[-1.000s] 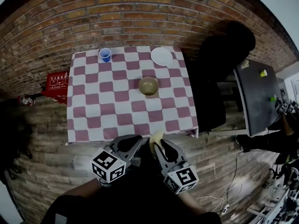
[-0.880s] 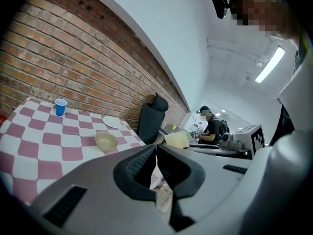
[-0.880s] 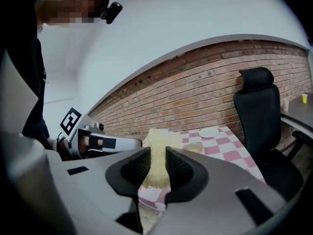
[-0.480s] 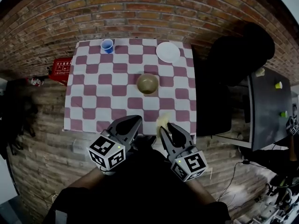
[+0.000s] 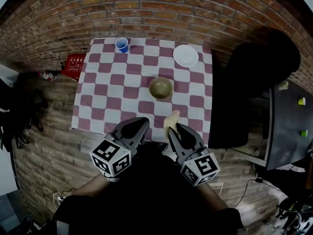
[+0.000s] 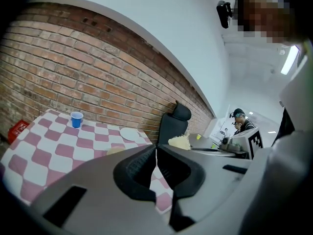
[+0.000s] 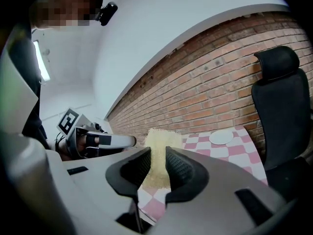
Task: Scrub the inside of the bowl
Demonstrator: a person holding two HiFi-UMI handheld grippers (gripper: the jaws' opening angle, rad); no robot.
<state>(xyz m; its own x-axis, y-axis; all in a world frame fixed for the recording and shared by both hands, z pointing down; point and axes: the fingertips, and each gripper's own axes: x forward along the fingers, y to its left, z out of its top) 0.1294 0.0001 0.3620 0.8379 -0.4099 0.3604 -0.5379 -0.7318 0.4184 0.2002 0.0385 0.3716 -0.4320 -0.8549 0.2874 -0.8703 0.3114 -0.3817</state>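
Note:
A tan bowl [image 5: 161,88] stands empty near the middle of the checkered table [image 5: 98,89]; its rim just peeks over my left jaw [image 6: 116,151]. My right gripper [image 5: 172,129] [image 7: 157,163] is shut on a pale yellow sponge [image 5: 171,117] [image 7: 159,153], which sticks up past the fingertips above the table's near edge. The sponge also shows beyond my left gripper [image 6: 179,142]. My left gripper [image 5: 142,124] [image 6: 155,153] is shut with nothing between its jaws. Both grippers hover side by side at the near edge, short of the bowl.
A blue cup [image 5: 122,44] [image 6: 76,119] and a white plate [image 5: 186,56] [image 7: 221,137] sit at the table's far side by the brick wall. A black office chair [image 5: 254,77] [image 7: 281,111] stands right of the table, a dark desk [image 5: 288,121] beyond it. A red box [image 5: 74,63] lies on the floor left.
Both grippers have moved forward from over the floor to the table's near edge. The sponge stays in the right gripper. The left gripper stays shut.

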